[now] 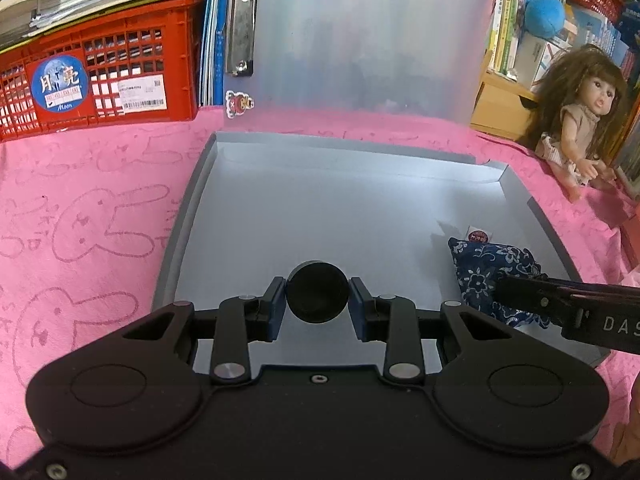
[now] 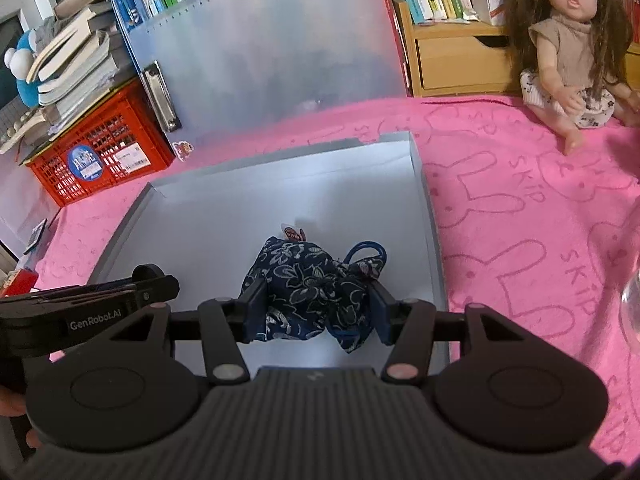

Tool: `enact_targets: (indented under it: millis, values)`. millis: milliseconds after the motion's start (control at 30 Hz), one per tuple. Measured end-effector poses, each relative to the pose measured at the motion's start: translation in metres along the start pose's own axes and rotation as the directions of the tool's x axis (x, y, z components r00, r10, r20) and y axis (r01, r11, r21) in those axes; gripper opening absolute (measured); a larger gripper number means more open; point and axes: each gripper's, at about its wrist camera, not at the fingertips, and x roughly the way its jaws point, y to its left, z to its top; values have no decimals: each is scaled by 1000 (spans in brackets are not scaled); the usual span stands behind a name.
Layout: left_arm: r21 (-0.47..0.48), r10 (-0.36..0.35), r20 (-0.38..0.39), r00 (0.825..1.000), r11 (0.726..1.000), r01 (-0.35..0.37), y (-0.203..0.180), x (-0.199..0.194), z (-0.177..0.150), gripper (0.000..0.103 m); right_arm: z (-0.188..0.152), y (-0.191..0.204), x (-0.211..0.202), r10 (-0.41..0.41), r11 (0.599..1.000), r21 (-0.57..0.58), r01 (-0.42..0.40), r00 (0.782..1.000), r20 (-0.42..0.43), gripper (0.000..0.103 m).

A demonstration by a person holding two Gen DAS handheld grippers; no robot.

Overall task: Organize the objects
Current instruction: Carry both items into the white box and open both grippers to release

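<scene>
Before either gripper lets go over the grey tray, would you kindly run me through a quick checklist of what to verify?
1. Left gripper has the black round object between its pads: ok.
2. Right gripper clamps the blue floral pouch: ok.
3. Both items are over the grey tray: ok.
4. Pouch resting on the tray floor: cannot tell.
5. Bare tray floor ahead of the black object: ok.
6. Grippers apart from each other: ok, though close.
</scene>
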Motion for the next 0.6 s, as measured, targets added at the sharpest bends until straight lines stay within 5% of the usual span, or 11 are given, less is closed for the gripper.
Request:
enact_targets:
  millis: [300,433,600]
  values:
    - [9,0,2,1000,1000,0,-2,1,0,31,-2,1,4,-5,1000,-13,5,1000,-8,61]
    - [21,9,14,1000,1000,-9,-4,-3,0,43,-2,1,1,6,1000,-10,-6,1000,3,80]
    - [34,15,31,999,999,-16,-7,-15,1,55,0,3,-11,20,1000,-14,-19,999,32,86]
